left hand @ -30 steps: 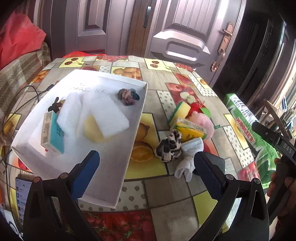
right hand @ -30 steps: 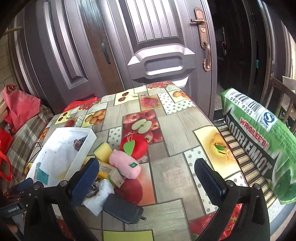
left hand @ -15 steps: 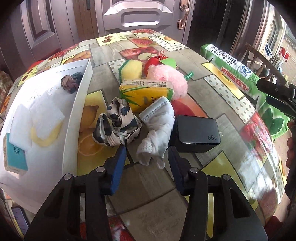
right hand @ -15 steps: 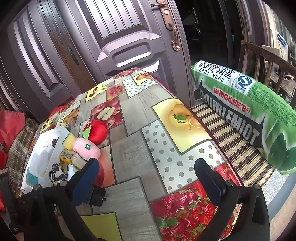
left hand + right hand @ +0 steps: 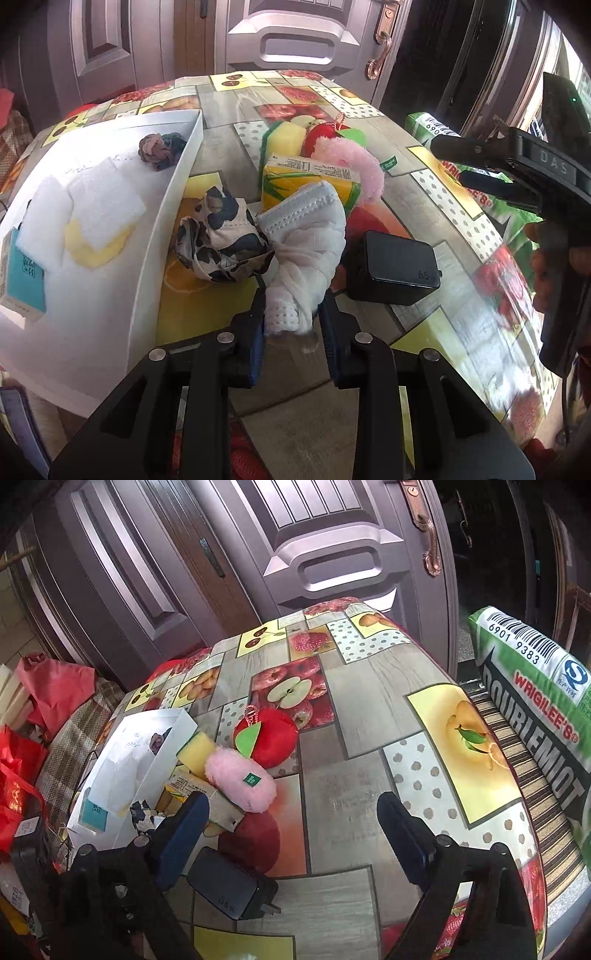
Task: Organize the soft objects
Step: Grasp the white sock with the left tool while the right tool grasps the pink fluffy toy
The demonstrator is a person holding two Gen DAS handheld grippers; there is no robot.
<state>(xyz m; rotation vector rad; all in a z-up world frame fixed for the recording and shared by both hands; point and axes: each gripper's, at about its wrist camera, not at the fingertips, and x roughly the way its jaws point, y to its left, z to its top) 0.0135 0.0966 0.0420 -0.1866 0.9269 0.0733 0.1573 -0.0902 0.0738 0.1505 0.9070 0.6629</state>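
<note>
My left gripper point(image 5: 291, 321) is shut on the lower end of a knotted white mesh cloth point(image 5: 310, 243) lying on the table. A black-and-white patterned cloth point(image 5: 221, 243) lies just left of it, against the wall of the white box point(image 5: 166, 206). The box holds white foam pads point(image 5: 103, 206), a hair scrunchie point(image 5: 160, 149) and a teal carton point(image 5: 22, 273). Behind lie a yellow tissue pack point(image 5: 306, 177), a pink fluffy toy point(image 5: 240, 779), a yellow sponge point(image 5: 195, 753) and a red plush apple point(image 5: 266, 738). My right gripper point(image 5: 291, 834) is open and empty above the table's near right part.
A black charger block point(image 5: 395, 266) sits right of the white cloth; it also shows in the right wrist view point(image 5: 229, 890). A big green Doublemint cushion point(image 5: 532, 701) lies on a striped bench to the right. Red bags point(image 5: 22, 775) sit at the left. Doors stand behind.
My left gripper has swung right from the box to the white cloth and closed its fingers on it. The right gripper stayed open and shifted slightly.
</note>
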